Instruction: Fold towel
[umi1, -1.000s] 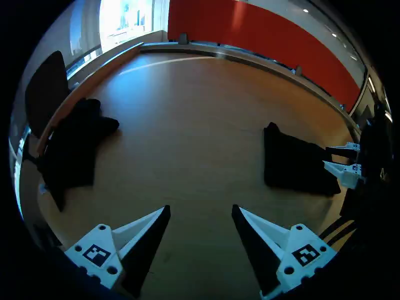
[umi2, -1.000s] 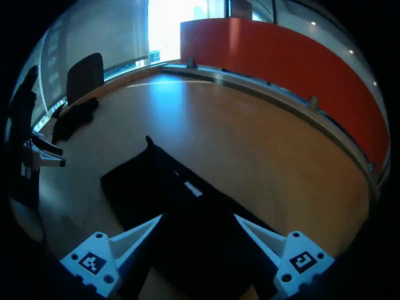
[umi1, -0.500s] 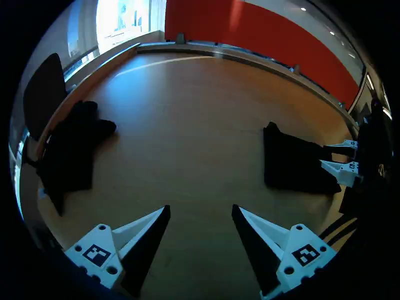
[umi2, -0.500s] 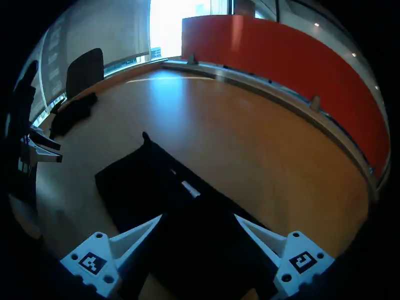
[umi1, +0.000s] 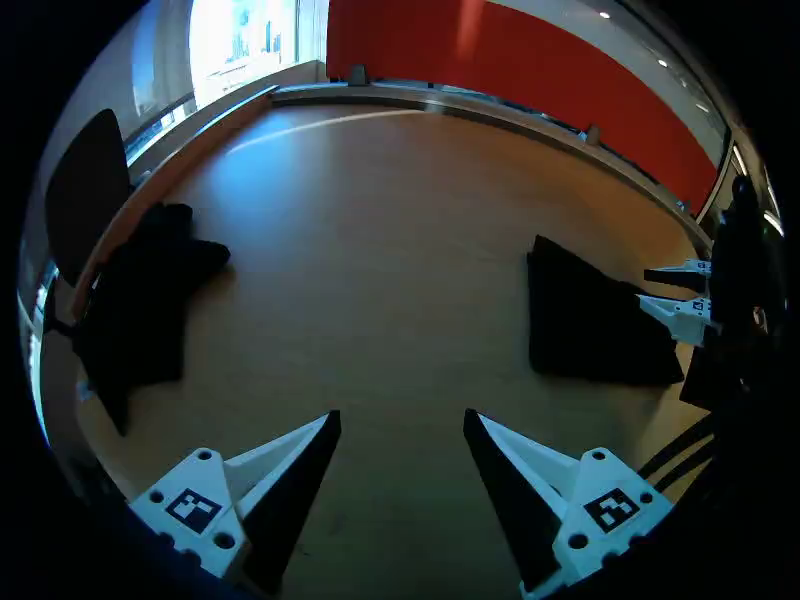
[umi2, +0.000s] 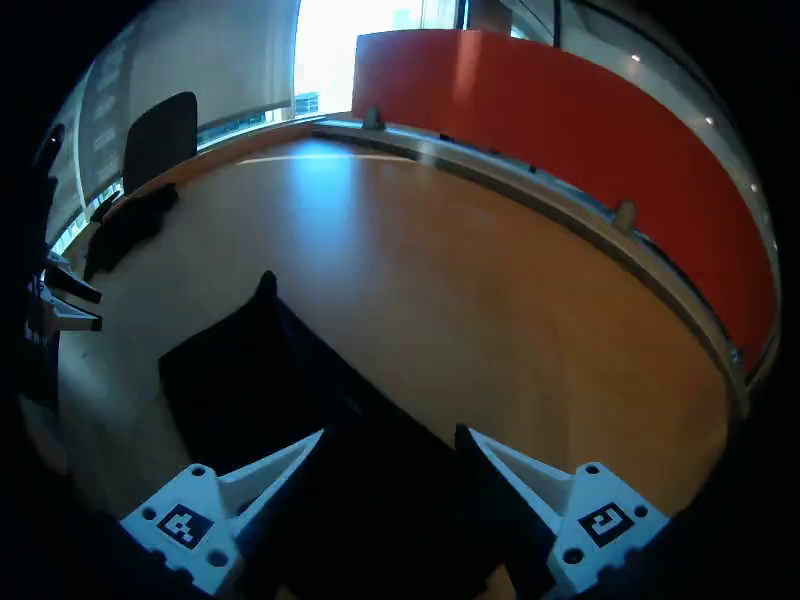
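Towel (umi2: 230, 380), dark and flat on the wooden table (umi2: 480, 270), lay under the right gripper (umi2: 390, 430), its fingers wide apart and holding nothing, apparently lined up for a grasp; the left gripper (umi1: 401, 412), likewise spread and empty, hovered over bare wood.

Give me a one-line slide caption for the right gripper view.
Open right gripper at the near end of a black cloth towel lying on a curved wooden table, red partition wall behind.

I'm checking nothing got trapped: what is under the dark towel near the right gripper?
The dark towel lies on the wooden table, bare wood around its visible edges. Its layers hide whatever is directly beneath or between them.
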